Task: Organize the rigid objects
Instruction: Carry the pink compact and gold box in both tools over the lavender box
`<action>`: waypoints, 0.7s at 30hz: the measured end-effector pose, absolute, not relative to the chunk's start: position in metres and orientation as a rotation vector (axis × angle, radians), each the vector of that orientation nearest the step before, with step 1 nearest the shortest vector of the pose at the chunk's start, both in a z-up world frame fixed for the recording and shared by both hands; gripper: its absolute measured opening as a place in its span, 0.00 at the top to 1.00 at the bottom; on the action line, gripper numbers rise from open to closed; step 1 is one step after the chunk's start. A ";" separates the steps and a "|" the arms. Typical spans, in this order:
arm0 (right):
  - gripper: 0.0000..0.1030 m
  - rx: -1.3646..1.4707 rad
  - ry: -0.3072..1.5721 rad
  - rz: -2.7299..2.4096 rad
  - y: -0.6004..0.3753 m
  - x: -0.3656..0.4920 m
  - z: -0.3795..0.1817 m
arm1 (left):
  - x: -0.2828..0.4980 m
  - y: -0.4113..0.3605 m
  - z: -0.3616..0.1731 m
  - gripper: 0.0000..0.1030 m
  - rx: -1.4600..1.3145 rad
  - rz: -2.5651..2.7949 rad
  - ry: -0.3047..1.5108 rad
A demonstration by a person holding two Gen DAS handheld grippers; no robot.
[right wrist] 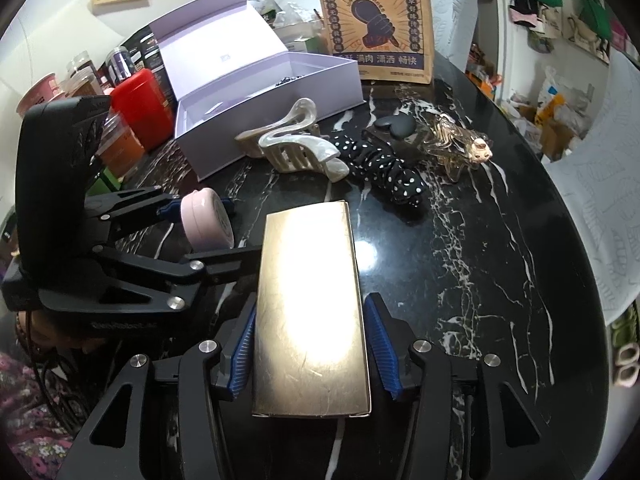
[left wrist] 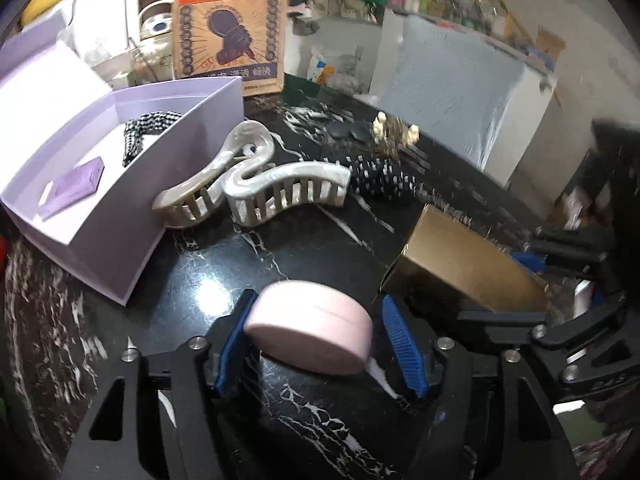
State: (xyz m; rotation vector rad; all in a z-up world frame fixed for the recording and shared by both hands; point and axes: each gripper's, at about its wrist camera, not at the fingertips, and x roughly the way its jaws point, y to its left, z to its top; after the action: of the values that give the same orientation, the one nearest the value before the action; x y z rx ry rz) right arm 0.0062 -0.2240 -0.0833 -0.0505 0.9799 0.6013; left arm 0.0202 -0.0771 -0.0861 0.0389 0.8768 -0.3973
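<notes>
Step in hand, as judged: both items are picked and are in transit to the container; neither is placed yet.

Far left: 1 lilac box, lid open and standing behind it. Inside: 1 checked scrunchie at the far end and 1 small purple card on the floor of the box. The rest of the floor looks free.

Near left: left gripper, fingers clamped on 1 pink round case. The case sits tilted and clear of the table, near the box's front corner.

Centre: 2 pearly claw clips, one touching the box wall and one just beside it. Next right lies 1 black polka-dot scrunchie. Beyond it are 1 black heart-shaped piece and 1 clear clip with cream flowers. 1 printed paper bag stands at the far edge.

Near right: right gripper, fingers clamped on the long sides of 1 gold box. It is held nose-down and pointing toward the clips.

Next move, as judged: the left hand goes first, being nearest. It should carry the pink case over the wall and lower it onto free floor between the card and the scrunchie. The gold box is long, so it needs turning parallel to the lilac box's long wall before it is lowered. The arms sit close together, so taking turns avoids a clash. 5 loose items then remain on the table.
</notes>
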 end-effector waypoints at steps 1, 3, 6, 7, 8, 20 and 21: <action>0.51 -0.052 0.979 0.602 -0.224 0.006 -0.083 | 0.020 -0.073 -0.085 0.51 0.016 -0.390 0.866; 0.52 -0.057 0.982 0.602 -0.223 0.007 -0.083 | 0.021 -0.072 -0.086 0.51 0.017 -0.396 0.880; 0.53 -0.056 0.985 0.599 -0.222 0.009 -0.083 | 0.019 -0.072 -0.087 0.51 0.025 -0.393 0.881; 0.53 -0.057 0.986 0.598 -0.221 0.009 -0.083 | 0.018 -0.073 -0.087 0.51 0.028 -0.392 0.883; 0.53 -0.057 0.988 0.597 -0.221 0.010 -0.083 | 0.018 -0.073 -0.087 0.51 0.030 -0.393 0.885; 0.57 -0.021 0.987 0.590 -0.213 0.009 -0.079 | 0.015 -0.063 -0.077 0.51 0.028 -0.365 0.881; 0.57 -0.017 0.987 0.594 -0.212 0.009 -0.079 | 0.014 -0.063 -0.076 0.51 0.029 -0.366 0.882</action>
State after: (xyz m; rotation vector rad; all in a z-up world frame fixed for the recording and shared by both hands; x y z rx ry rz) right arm 0.0091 -0.2122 -0.0786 -0.0172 0.9869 0.5936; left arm 0.0144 -0.0630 -0.0761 0.0287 0.8815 -0.3657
